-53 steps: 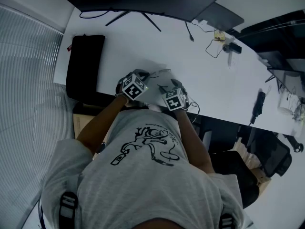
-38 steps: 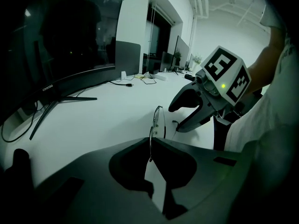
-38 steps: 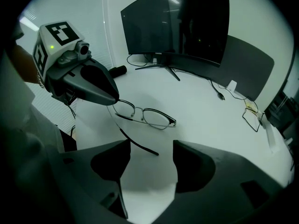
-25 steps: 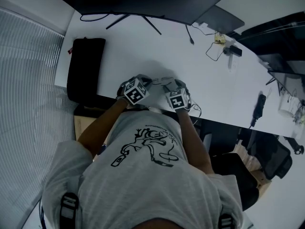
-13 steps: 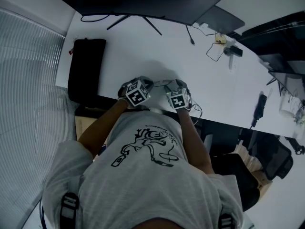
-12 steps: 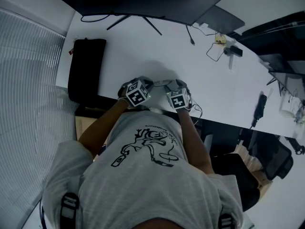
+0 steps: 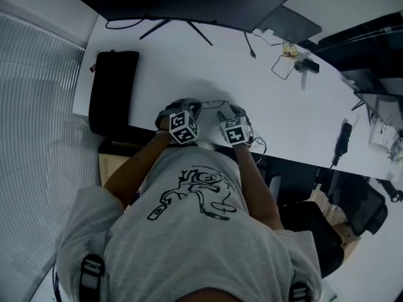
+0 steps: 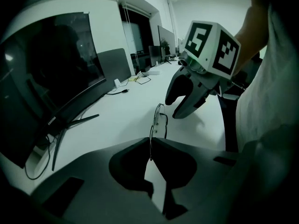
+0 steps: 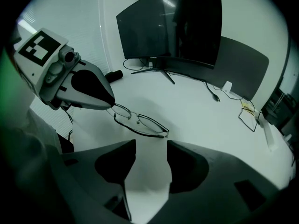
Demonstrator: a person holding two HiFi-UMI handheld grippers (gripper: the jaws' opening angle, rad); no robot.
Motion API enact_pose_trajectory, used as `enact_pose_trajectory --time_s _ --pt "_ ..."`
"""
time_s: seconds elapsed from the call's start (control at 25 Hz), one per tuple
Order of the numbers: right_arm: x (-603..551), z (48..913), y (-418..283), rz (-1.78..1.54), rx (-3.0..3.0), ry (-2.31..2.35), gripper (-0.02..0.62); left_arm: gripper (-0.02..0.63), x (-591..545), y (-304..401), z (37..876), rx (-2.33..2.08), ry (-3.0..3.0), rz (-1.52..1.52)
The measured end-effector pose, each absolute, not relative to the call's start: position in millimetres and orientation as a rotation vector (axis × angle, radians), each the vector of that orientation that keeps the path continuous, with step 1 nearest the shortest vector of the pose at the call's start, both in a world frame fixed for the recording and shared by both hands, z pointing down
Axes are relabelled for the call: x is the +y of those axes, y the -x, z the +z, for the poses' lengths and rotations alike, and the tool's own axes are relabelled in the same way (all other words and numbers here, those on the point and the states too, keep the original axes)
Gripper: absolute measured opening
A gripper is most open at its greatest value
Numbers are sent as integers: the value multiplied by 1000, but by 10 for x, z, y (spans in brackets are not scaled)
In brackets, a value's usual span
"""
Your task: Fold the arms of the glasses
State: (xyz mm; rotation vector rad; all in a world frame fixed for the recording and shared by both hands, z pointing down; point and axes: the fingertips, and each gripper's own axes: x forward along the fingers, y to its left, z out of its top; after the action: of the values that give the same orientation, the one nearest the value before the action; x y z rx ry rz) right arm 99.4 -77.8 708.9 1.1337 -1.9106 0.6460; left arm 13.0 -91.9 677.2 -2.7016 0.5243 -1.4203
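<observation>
Thin wire-framed glasses (image 9: 140, 122) hang just over the white table (image 7: 264, 99), near its front edge, between my two grippers. My left gripper (image 8: 151, 141) is shut on the thin arm at one end of the glasses (image 8: 159, 120); seen from the right gripper view, that gripper (image 9: 110, 104) covers the end of the frame. My right gripper (image 9: 152, 143) sits just short of the other end with its jaws apart and closing, and nothing is pressed between them. In the head view the glasses (image 7: 211, 106) show faintly between the left gripper (image 7: 192, 106) and the right gripper (image 7: 225, 111).
A curved black monitor (image 7: 189, 2) on a stand fills the back of the table. A black pouch (image 7: 112, 87) lies at the left edge. Cables and small gadgets (image 7: 293, 58) lie at the back right. A person's torso is close behind the grippers.
The two grippers have come closer together at the glasses. My left gripper has rolled, its marker cube turning toward the right one. The right gripper has stayed in place.
</observation>
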Motion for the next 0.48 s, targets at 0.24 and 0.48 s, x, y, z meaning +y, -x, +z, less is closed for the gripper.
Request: enact_pose_trajectory --time_s 0.24,0.48 --pt "-741 7007 -1022 633 -1921 -1139 177 34 -908 -139 6825 512 2536 -1407" --pt "-746 6928 -1047 638 -1944 -1163 149 34 -812 -128 6961 478 2440 -1443"
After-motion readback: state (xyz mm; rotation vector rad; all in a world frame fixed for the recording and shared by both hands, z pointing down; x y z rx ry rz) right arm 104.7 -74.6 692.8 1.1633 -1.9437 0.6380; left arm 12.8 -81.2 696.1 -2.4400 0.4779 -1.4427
